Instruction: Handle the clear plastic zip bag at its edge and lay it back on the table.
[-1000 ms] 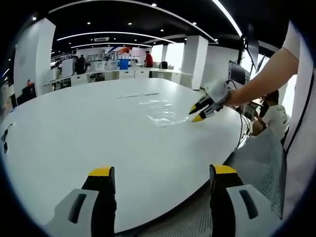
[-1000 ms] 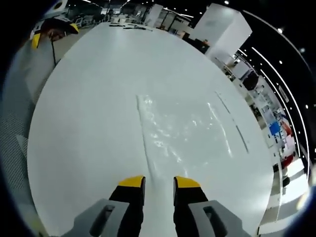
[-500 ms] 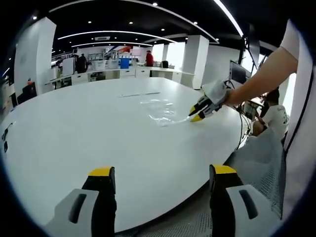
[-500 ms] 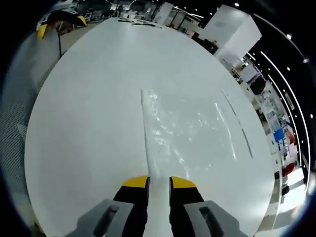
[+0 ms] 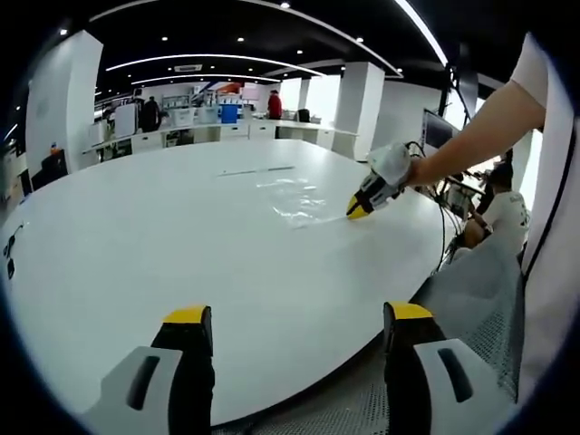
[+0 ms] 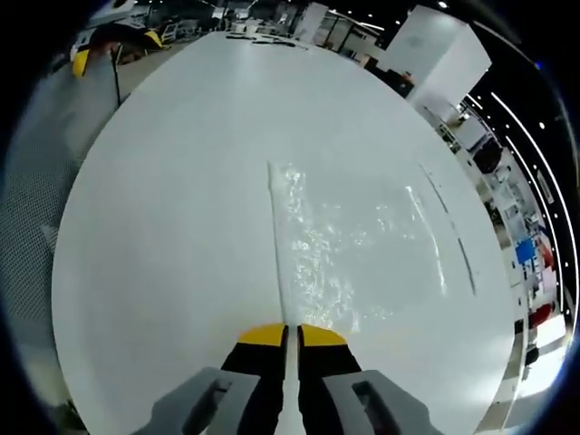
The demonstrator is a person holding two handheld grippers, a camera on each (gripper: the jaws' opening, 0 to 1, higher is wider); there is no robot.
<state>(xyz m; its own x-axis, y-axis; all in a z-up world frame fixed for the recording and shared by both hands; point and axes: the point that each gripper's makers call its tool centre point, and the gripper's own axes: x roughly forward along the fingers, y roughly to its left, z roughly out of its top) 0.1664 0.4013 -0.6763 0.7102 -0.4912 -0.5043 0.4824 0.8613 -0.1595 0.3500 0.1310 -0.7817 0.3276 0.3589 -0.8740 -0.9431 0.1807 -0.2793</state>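
Pinching the near edge of the clear bag (image 6: 349,245), the right gripper (image 6: 292,333) has its yellow-tipped jaws nearly together on the plastic. From there the bag lies flat and crinkled on the white counter (image 6: 163,181). Held well back at the counter's edge, the left gripper (image 5: 294,317) has its jaws wide apart, gripping nothing.

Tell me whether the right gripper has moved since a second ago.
Yes. In the left gripper view the right gripper has slid forward across the table onto the edge of the zip bag, its jaws closing from apart.
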